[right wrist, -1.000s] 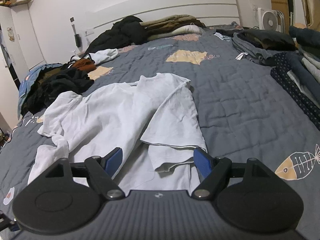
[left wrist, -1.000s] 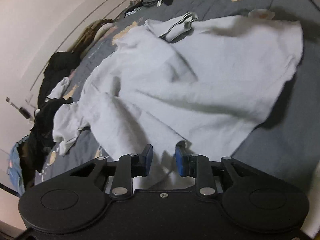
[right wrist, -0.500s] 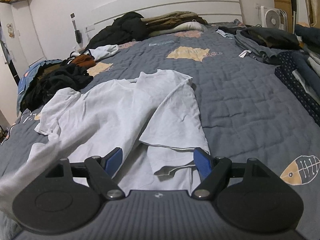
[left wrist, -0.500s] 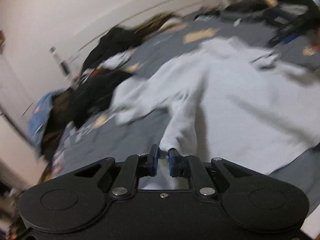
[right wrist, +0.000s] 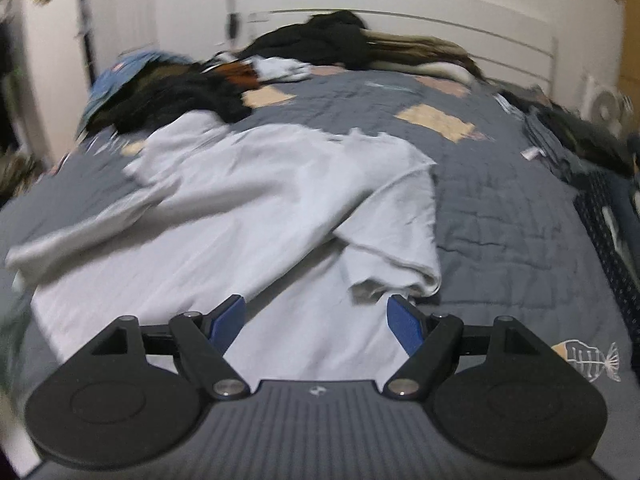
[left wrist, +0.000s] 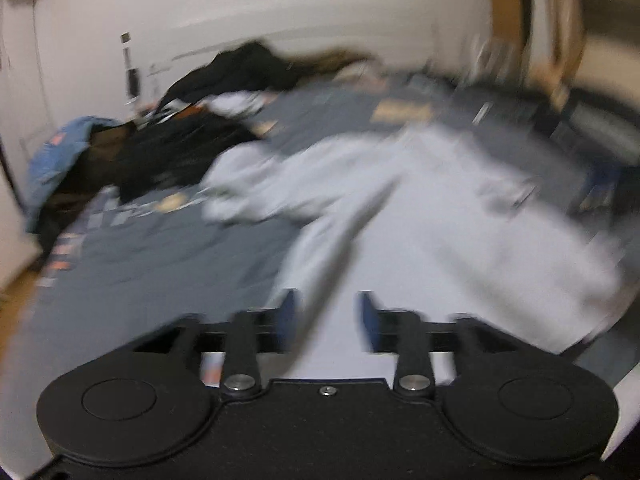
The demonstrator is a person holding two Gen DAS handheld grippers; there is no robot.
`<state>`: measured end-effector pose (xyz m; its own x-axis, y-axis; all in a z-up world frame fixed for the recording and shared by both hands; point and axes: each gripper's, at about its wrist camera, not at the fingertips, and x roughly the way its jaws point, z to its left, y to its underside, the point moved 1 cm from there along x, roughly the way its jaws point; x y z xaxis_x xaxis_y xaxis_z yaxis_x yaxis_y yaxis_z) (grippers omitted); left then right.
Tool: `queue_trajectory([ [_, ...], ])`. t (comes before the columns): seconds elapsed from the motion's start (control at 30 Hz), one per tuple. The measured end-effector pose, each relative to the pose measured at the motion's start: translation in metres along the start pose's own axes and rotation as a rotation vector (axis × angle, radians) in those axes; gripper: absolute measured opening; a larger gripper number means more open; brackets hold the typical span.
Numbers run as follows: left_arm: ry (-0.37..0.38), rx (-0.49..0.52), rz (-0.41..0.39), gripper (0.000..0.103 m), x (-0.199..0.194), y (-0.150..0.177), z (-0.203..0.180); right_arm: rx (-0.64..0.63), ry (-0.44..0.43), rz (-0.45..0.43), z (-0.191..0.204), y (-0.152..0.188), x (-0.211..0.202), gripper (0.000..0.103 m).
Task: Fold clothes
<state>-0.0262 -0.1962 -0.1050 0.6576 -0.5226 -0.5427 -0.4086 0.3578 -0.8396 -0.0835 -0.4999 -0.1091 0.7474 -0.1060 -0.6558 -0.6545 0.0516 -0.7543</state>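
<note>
A pale blue-white shirt (right wrist: 248, 208) lies spread on the grey quilted bed (right wrist: 500, 220), with one side folded over itself at the right (right wrist: 400, 236). My right gripper (right wrist: 318, 320) hovers open over the shirt's near hem, nothing between its blue pads. In the blurred left wrist view the shirt (left wrist: 440, 240) fills the middle. My left gripper (left wrist: 326, 316) is just above its near left part and its jaws are opening. A ridge of the cloth shows in the gap between them, but the pads do not press on it.
A heap of dark clothes (right wrist: 172, 96) and a blue garment (right wrist: 120, 76) sit at the bed's left side. More clothes (right wrist: 328, 40) lie along the headboard. Folded stacks (right wrist: 600, 152) line the right edge, with a fan (right wrist: 604, 108) behind them.
The left gripper shut on the shirt's near left edge, lifted and rolled level, and now stands apart again. The shirt's left side lies drawn out further. The right gripper has shifted sideways, still open.
</note>
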Motion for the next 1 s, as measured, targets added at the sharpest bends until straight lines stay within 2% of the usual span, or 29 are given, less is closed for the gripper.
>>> queue_trajectory([
  [0.07,0.056,-0.024,-0.018,0.054,0.007,0.005,-0.016,-0.051,-0.013,-0.005,0.018,0.017,-0.017,0.077],
  [0.23,0.117,-0.052,-0.008,0.054,0.022,0.014,-0.024,-0.242,-0.044,0.037,0.063,0.061,-0.038,0.08],
  [0.37,0.105,-0.115,0.007,0.054,0.032,0.011,-0.015,-0.344,-0.022,0.072,0.082,0.087,-0.035,0.082],
  [0.47,0.117,-0.145,-0.013,0.054,0.033,0.005,-0.018,-0.385,0.005,0.088,0.09,0.098,-0.027,0.081],
  [0.53,0.129,-0.155,-0.022,0.054,0.031,0.003,-0.021,-0.369,0.029,0.072,0.086,0.101,-0.026,0.075],
  [0.57,0.125,-0.146,-0.023,0.054,0.03,0.002,-0.022,-0.338,0.049,0.063,0.08,0.101,-0.026,0.054],
  [0.6,0.118,-0.133,-0.022,0.054,0.029,0.002,-0.023,-0.307,0.068,0.055,0.075,0.101,-0.025,0.024],
  [0.67,0.086,-0.056,-0.01,0.055,0.029,0.001,-0.025,-0.164,0.123,0.026,0.053,0.093,-0.029,0.0],
  [0.77,0.018,0.126,0.024,0.062,0.03,0.008,-0.028,-0.03,0.246,-0.053,0.022,0.084,-0.039,0.0],
  [0.83,-0.003,0.182,0.047,0.062,0.03,0.015,-0.025,0.056,0.257,-0.071,0.005,0.079,-0.044,0.0],
  [0.9,0.012,0.155,0.058,0.062,0.03,0.018,-0.021,0.063,0.172,-0.038,0.0,0.078,-0.049,0.001],
  [1.0,0.025,0.148,0.055,0.062,0.029,0.02,-0.021,-0.025,0.062,-0.034,0.023,0.086,-0.055,0.008],
])
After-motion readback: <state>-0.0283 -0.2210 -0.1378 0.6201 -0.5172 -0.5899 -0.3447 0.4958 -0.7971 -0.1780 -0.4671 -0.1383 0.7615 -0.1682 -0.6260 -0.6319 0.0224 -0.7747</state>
